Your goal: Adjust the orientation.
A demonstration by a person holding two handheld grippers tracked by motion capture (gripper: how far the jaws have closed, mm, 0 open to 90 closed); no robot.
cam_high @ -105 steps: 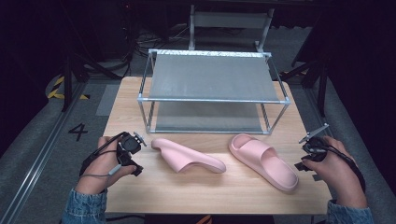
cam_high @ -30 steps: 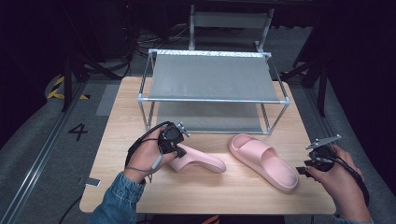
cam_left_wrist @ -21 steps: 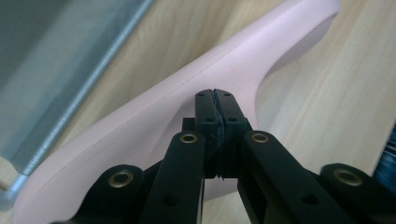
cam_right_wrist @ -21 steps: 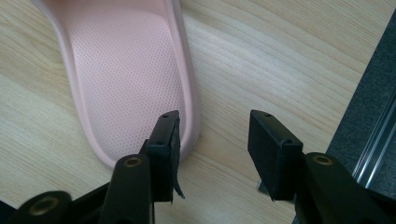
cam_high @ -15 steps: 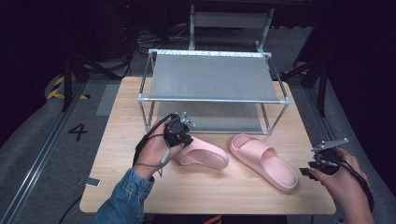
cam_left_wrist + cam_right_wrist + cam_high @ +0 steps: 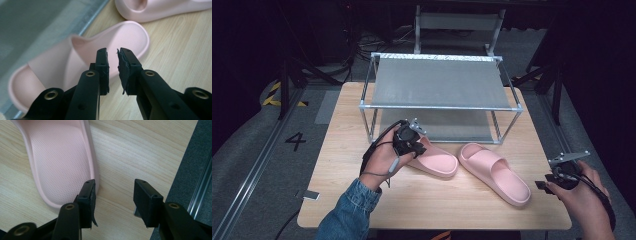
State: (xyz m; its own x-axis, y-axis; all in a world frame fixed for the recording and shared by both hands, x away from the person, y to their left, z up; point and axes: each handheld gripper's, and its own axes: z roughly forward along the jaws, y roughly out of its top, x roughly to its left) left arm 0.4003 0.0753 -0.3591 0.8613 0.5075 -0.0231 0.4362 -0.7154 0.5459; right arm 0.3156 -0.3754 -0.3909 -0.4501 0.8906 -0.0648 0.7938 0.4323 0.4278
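Two pink slippers [image 6: 464, 162], left tongs [image 6: 113, 58] seemingly just parted over one

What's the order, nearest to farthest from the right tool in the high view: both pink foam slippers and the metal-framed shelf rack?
From the right tool:
1. Right pink foam slipper, just left of it.
2. Left pink foam slipper, mid-table under the left tool.
3. Metal-framed shelf rack, at the table's back.

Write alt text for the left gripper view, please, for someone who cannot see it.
Two black gripper jaws, the left gripper, stand slightly apart with nothing between them, just above a pink slipper lying on a light wooden table. A second pink slipper lies beyond, and a grey shelf fills the upper left.
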